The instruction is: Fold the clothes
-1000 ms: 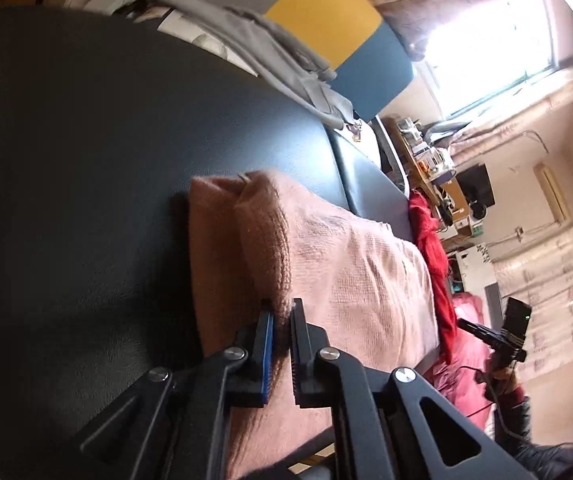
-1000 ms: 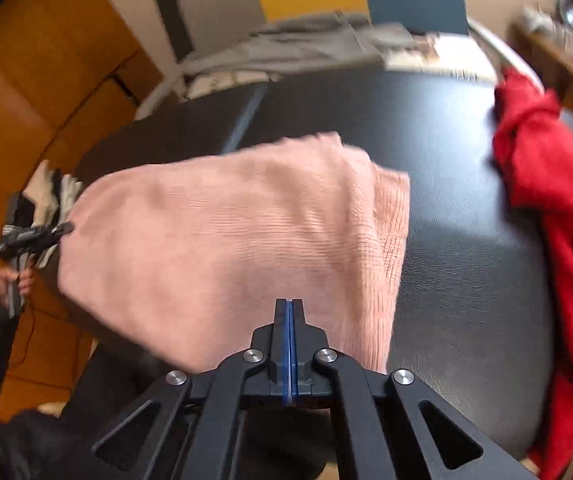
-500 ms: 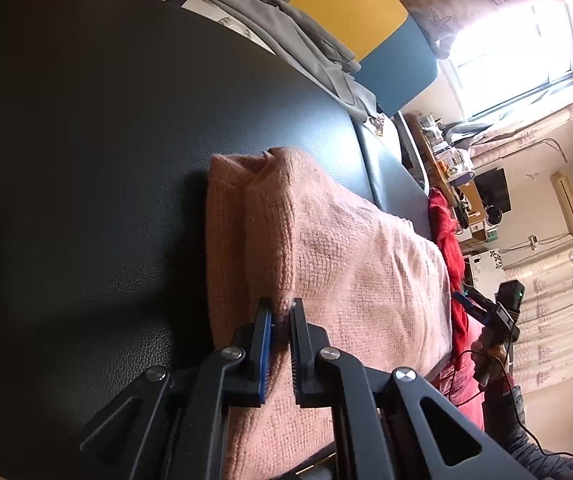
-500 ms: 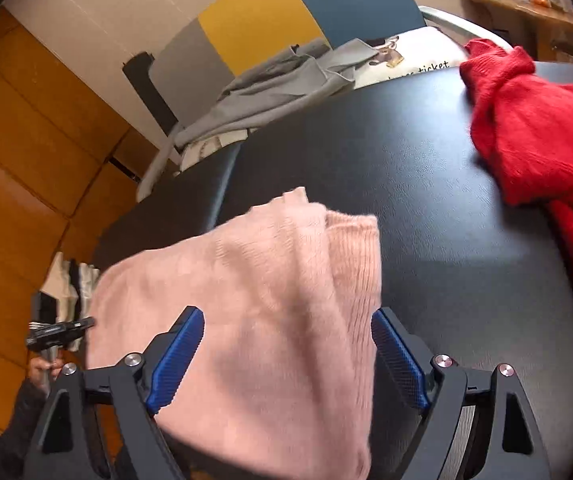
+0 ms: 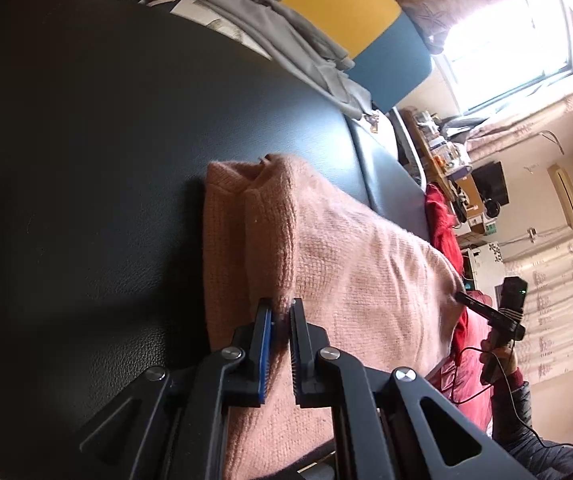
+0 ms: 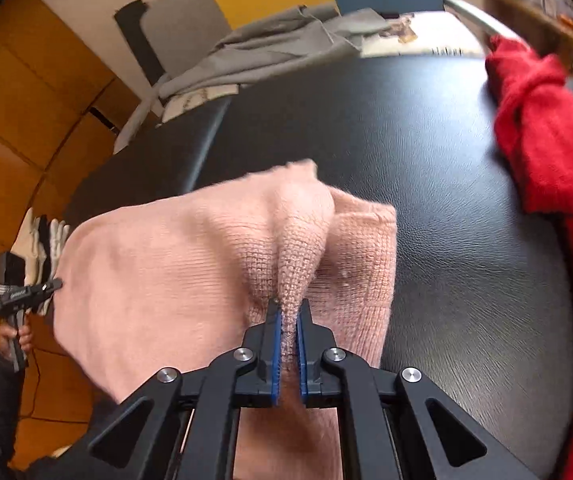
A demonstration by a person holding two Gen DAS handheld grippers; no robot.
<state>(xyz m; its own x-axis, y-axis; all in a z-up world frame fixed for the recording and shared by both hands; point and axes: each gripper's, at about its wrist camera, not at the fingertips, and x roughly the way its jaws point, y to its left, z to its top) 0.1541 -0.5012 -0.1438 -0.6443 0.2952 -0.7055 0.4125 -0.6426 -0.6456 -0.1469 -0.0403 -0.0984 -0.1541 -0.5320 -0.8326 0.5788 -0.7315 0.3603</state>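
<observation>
While the pink sweater [image 5: 346, 280] is lying folded on the near part of the black padded desk [image 5: 86, 160], you are pinching a raised ridge of its knit with your left claw [image 5: 280, 312], blue pads closed on the fabric. Your right claw [image 6: 288, 316] is clamping another pinched-up fold of the same sweater [image 6: 166, 260]. A red garment [image 6: 546, 140] is lying to the right on the desk [image 6: 446, 200], apart from the pink one, and grey clothes [image 6: 270, 52] are sitting at the far edge
</observation>
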